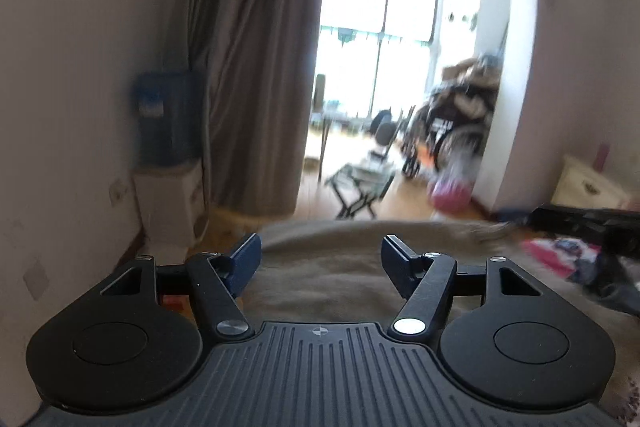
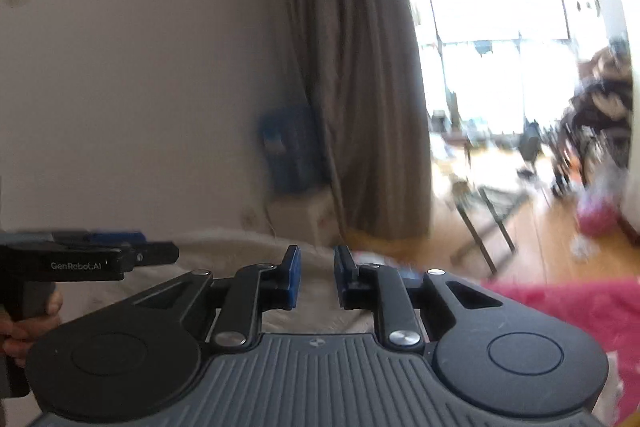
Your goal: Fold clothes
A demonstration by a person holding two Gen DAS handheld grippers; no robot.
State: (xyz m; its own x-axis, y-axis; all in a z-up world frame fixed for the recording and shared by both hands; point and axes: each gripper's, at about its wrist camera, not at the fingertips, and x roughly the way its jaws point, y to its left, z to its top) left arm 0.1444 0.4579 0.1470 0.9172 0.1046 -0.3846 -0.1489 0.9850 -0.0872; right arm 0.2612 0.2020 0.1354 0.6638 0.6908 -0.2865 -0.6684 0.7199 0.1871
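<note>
My left gripper (image 1: 320, 257) is open wide above a beige bed cover (image 1: 324, 279), with nothing between its blue pads. My right gripper (image 2: 317, 275) is open by a narrower gap, also empty, over the same beige cover (image 2: 224, 251). A pink cloth (image 2: 580, 311) lies at the lower right, beside the right gripper's body. A pile of mixed clothes, pink and dark (image 1: 568, 255), sits on the bed to the right of the left gripper. The left gripper (image 2: 120, 255) shows from the side, held by a hand (image 2: 24, 323). Both views are blurred.
A brown curtain (image 1: 256, 67) hangs beside a bright window (image 1: 384, 27). A blue water dispenser (image 1: 168, 119) stands on a white box (image 1: 172, 203) by the wall. A folding stool (image 1: 356, 187) and a cluttered wheelchair (image 1: 452, 123) stand on the wooden floor. A dark case (image 1: 592, 219) lies at right.
</note>
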